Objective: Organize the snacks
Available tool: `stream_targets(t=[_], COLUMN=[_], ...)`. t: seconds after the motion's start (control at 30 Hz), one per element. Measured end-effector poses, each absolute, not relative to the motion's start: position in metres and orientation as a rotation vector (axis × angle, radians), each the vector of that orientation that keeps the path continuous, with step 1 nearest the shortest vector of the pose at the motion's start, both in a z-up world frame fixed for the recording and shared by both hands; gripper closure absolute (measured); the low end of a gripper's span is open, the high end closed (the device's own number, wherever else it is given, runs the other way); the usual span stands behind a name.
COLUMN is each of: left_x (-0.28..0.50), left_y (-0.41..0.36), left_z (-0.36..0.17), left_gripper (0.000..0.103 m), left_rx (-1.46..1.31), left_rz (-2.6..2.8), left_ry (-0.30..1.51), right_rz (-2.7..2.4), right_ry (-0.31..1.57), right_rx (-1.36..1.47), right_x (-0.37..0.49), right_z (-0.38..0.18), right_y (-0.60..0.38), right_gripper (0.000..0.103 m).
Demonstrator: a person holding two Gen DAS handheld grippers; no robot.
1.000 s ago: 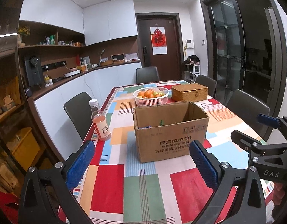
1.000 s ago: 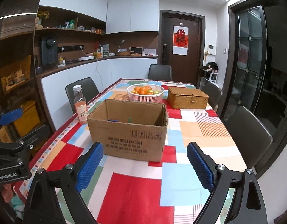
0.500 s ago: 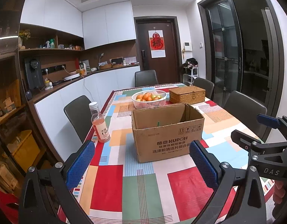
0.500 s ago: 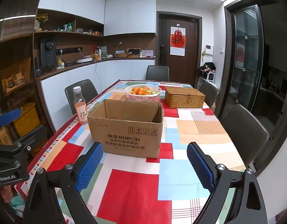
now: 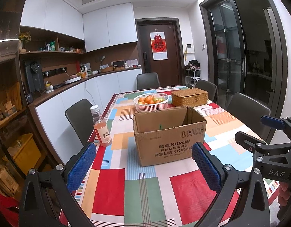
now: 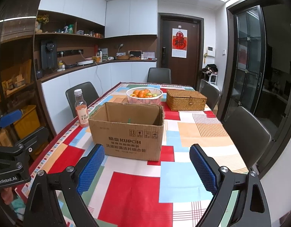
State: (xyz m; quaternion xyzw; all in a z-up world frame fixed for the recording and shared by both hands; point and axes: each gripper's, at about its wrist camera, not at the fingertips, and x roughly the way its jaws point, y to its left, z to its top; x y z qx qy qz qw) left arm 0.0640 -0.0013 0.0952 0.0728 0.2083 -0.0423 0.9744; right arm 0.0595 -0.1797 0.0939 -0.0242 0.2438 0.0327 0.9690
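An open cardboard box (image 5: 170, 132) (image 6: 126, 130) stands mid-table on the checked cloth; something small and green shows inside it. A bottle of pink drink (image 5: 101, 126) (image 6: 81, 108) stands upright to its left near the table edge. Behind the box sit a white basket of fruit (image 5: 151, 101) (image 6: 144, 94) and a shut wicker box (image 5: 189, 96) (image 6: 186, 99). My left gripper (image 5: 143, 164) hovers open over the near end of the table, nothing between its blue pads. My right gripper (image 6: 147, 168) is likewise open and empty, short of the box.
Dark chairs (image 5: 79, 117) (image 6: 245, 132) line both sides of the table, one more at the far end. A counter with cupboards (image 5: 73, 98) runs along the left wall, a glass door (image 6: 249, 71) on the right. The other gripper shows at each view's edge.
Both views have tilted up and drawn back a little, so the box and table sit lower in frame. The grippers stay open and nothing on the table has moved.
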Motion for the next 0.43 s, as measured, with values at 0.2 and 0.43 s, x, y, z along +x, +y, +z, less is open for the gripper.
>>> stream_targets(t=[0.2, 0.43], left_x=[0.0640, 0.0676], left_y=[-0.0003, 0.0022], left_z=[0.0942, 0.0932], left_gripper=[0.000, 0.000], left_rx=[0.144, 0.139], left_rz=[-0.090, -0.091], left_ry=[0.425, 0.430], right_rz=[0.066, 0.068], right_ry=[0.497, 0.508], right_rx=[-0.049, -0.049], right_x=[0.0606, 0.0641], right_z=[0.0939, 0.0927], right_y=[-0.1790, -0.1796], right_gripper=[0.011, 0.011])
